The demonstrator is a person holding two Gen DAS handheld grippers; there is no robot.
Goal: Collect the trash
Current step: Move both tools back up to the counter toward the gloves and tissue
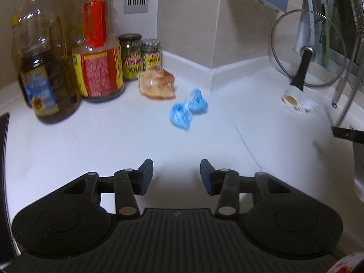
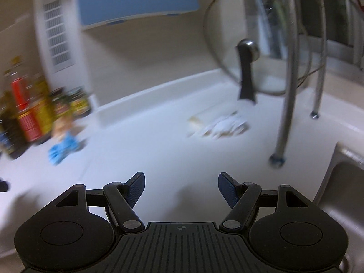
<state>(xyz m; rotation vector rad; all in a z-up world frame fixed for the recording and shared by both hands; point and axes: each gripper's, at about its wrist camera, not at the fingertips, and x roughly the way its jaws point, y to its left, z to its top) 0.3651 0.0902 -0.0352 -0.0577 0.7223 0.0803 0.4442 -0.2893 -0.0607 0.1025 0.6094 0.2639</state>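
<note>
A crumpled blue wrapper (image 1: 188, 109) lies on the white counter (image 1: 113, 141), well ahead of my left gripper (image 1: 176, 175), which is open with nothing between its fingers. Just behind the wrapper sits a crumpled orange-brown bag (image 1: 157, 83). At the right, below a glass lid, lies a tipped white cup with crumpled white scraps (image 1: 295, 101). In the blurred right wrist view my right gripper (image 2: 181, 187) is open and empty above the counter. The white scraps (image 2: 224, 125) lie ahead of it and the blue wrapper (image 2: 62, 149) far to its left.
Two large oil bottles (image 1: 97, 52) and two jars (image 1: 140, 56) stand at the back left by the wall. A glass pot lid (image 1: 307, 50) leans on the back wall near metal rack legs (image 2: 286, 91). A steel sink (image 2: 343, 186) opens at the right.
</note>
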